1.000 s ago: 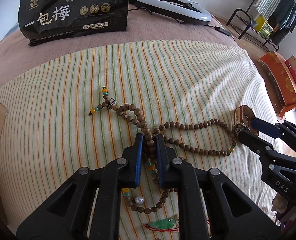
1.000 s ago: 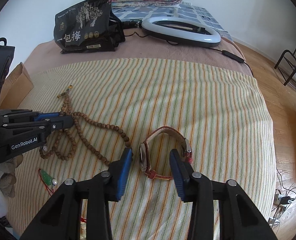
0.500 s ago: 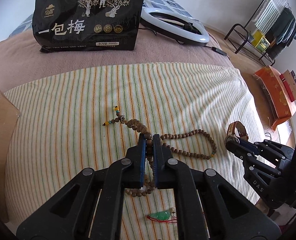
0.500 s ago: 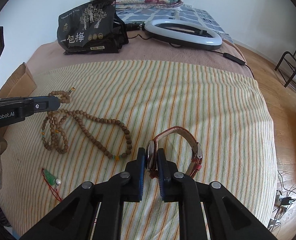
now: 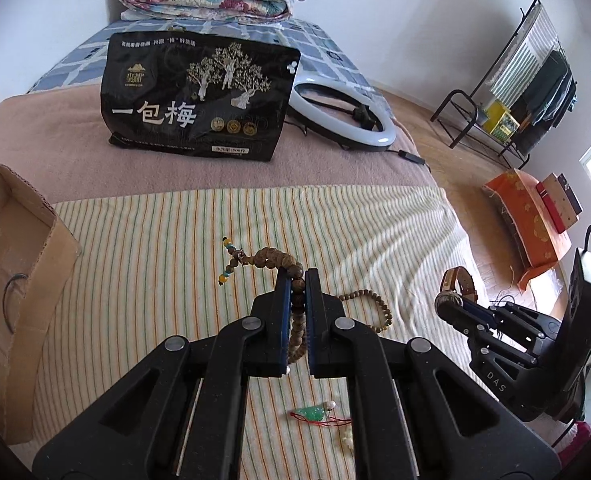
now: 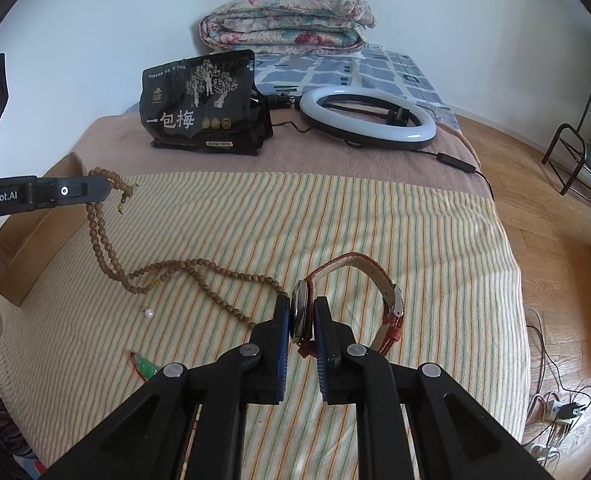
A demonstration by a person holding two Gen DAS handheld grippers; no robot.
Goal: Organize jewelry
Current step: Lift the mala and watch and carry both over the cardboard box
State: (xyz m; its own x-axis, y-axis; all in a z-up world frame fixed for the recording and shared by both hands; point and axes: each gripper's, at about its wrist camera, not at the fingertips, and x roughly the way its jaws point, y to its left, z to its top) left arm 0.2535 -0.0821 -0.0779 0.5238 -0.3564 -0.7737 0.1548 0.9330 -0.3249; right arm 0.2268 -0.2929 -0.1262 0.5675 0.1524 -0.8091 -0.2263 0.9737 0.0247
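Matt brown wooden beads form the necklace [image 5: 295, 280]. The watch [image 6: 351, 300] has a rough woven red strap and shiny metal case. A soft striped cloth [image 6: 335, 216] covers the bed. Glossy black bag [image 5: 199, 100] at twelve o'clock; matt cardboard box [image 5: 11, 280] at nine.

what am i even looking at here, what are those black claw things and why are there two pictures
The black claws are two handheld grippers, one in each of a person's hands; no robot arm is involved. Each carries a wide-angle camera looking along its fingers, hence two pictures.

In the left camera's view, the left gripper is shut on a wooden bead necklace, part lifted, the rest trailing on the striped cloth.

In the right camera's view, the right gripper is shut on a wristwatch with a reddish strap.

On the cloth lies a green pendant on red cord. A cardboard box sits at the left edge. Farther back are a black snack bag, a ring light and a folded quilt.
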